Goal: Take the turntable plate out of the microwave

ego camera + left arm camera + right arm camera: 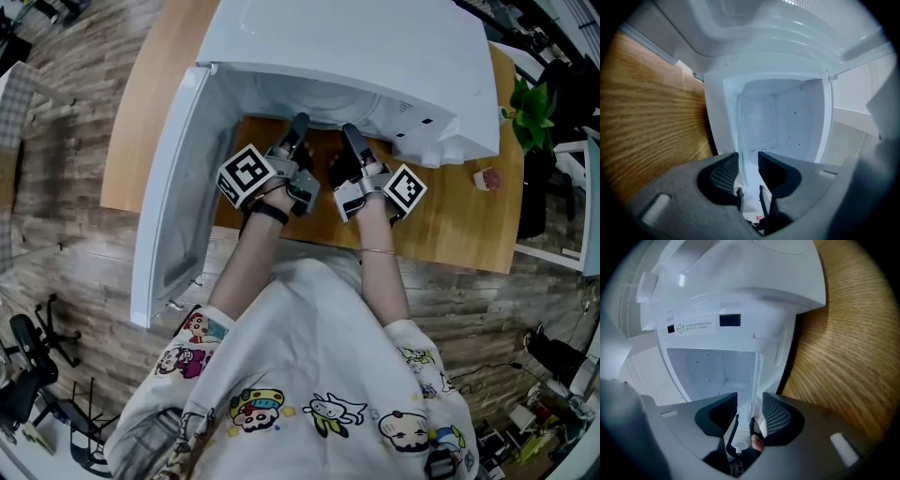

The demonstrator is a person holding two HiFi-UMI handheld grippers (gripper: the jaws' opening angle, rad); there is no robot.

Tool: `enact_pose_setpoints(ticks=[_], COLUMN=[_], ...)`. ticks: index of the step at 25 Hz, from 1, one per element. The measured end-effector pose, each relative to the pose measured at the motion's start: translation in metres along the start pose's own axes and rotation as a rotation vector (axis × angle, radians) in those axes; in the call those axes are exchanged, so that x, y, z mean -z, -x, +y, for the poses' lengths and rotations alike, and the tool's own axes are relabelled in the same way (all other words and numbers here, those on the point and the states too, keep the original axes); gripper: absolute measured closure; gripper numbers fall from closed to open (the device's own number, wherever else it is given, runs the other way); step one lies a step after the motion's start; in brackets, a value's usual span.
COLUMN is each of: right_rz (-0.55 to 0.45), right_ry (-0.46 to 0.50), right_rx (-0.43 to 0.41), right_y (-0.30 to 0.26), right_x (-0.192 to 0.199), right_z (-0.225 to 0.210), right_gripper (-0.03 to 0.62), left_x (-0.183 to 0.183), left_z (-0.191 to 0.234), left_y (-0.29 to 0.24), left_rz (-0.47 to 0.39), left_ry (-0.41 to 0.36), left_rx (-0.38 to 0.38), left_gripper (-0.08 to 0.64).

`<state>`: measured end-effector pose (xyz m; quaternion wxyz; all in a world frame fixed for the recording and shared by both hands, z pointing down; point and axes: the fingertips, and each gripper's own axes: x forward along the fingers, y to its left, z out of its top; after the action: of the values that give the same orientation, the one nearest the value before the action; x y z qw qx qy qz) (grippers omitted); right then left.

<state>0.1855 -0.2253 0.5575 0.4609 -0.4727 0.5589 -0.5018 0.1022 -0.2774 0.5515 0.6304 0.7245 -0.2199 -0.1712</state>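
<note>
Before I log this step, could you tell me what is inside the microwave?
A clear turntable plate, edge-on in the left tool and right tool, and white walls. The floor under it is covered.

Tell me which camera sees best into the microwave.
The left gripper view: it looks straight into the white cavity, past the glass plate in its jaws. The right gripper view shows it off-centre. The head view shows the microwave's top, barely inside.

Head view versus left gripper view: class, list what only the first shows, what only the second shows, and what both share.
Head view only: the person's white cartoon-print shirt and a green leafy plant. Left gripper view only: the edge of the clear glass turntable plate, clamped by the left gripper. Both: that gripper, the white microwave and the brown wooden table.
</note>
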Motion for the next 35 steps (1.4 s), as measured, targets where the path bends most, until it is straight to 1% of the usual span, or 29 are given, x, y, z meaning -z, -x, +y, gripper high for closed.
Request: enact_pose_setpoints(ticks=[7,9,13,15,18,21,25,27,29,32,35], right_rz=[0.002,0.000,-0.022,-0.025,-0.027,-0.025,-0.029,-0.026,-0.020,-0.009,0.001], right_ry=[-0.032,-0.037,-0.066,-0.076,-0.089,-0.093,-0.109,-0.112,-0.122,-0.149,-0.155], right_rx=[-0.048,-0.049,-0.093,-0.099,-0.091,-0.087,-0.075,-0.043,-0.002,0.026,0.039], right_y=[-0.004,-0.004,-0.003,-0.006,-0.011,-0.016,-0.021,-0.023,-0.023,-0.023,-0.022], right_x=[0.005,0.005,0.000,0.000,0.001,0.002,0.002,0.002,0.003,0.005,0.005], right_z=[0.009,0.009,0.019,0.021,0.020,0.023,0.024,0.020,0.014,0.010,0.009], right_gripper=[0.430,0.431,0.433,0.431,0.438,0.431,0.444,0.471,0.543,0.543,0.548], left_x=[0.001,0.000,0.000,-0.001,0.000,0.000,0.001,0.000,-0.001,-0.001,-0.003], left_z=[-0.014,-0.015,-0.015,-0.015,-0.015,-0.016,-0.018,-0.018,-0.018,-0.018,-0.017], left_y=[-0.001,-0.001,-0.001,-0.001,-0.001,-0.001,-0.001,-0.001,-0.001,-0.001,-0.001], left_rz=[0.007,0.004,0.003,0.003,0.006,0.006,0.008,0.007,0.006,0.006,-0.007], left_ry=[0.003,0.008,0.009,0.012,0.017,0.019,0.022,0.023,0.024,0.023,0.029], left_rx=[0.051,0.054,0.052,0.052,0.051,0.057,0.065,0.066,0.065,0.064,0.057], left_gripper=[0.437,0.437,0.437,0.436,0.436,0.431,0.430,0.426,0.425,0.425,0.426])
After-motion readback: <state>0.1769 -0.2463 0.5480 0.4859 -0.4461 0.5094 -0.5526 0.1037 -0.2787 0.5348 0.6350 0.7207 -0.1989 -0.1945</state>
